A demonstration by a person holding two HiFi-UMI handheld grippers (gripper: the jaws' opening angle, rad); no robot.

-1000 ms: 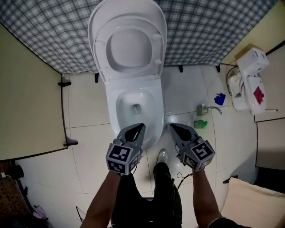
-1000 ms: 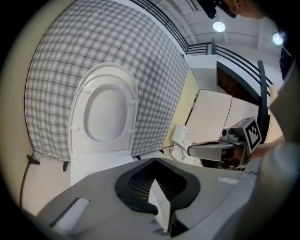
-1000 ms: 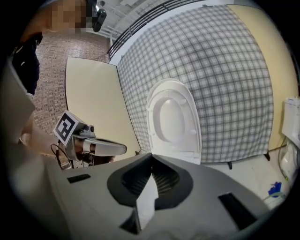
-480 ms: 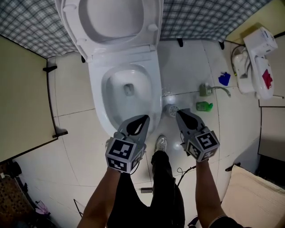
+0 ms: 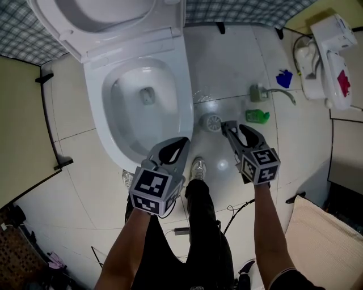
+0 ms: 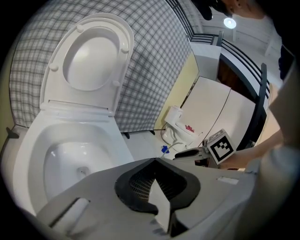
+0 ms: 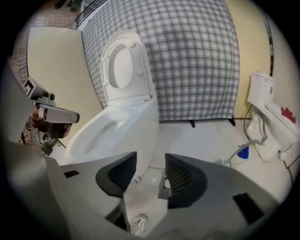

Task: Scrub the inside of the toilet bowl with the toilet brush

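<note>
Grey plastic, both grippers, held low over pale floor tiles [image 5: 227, 62] by a person in black trousers; one light shoe [image 5: 198, 168] shows between them. Left gripper [image 5: 182, 141]: fingers pressed together at the tips, nothing pinched, poised over the near rim of the toilet bowl [image 5: 182, 107]. Right gripper [image 5: 233, 127]: fingers spread, jaws just been opening, only tile and a small clear knob [image 7: 135, 225] seen low in the gap, untouched by the pads. Just ahead of its tips, beside the toilet's base, sits a round grey-white item, apparently the toilet brush [image 5: 212, 122] seen end-on; cannot be sure. Further right, a green bottle [image 5: 257, 116], then a blue scrap [image 5: 283, 78]. Seat and lid [image 5: 108, 22] stand raised. Checked fabric [image 5: 238, 10] behind; white fixture with a red mark [image 5: 332, 62] far right.
</note>
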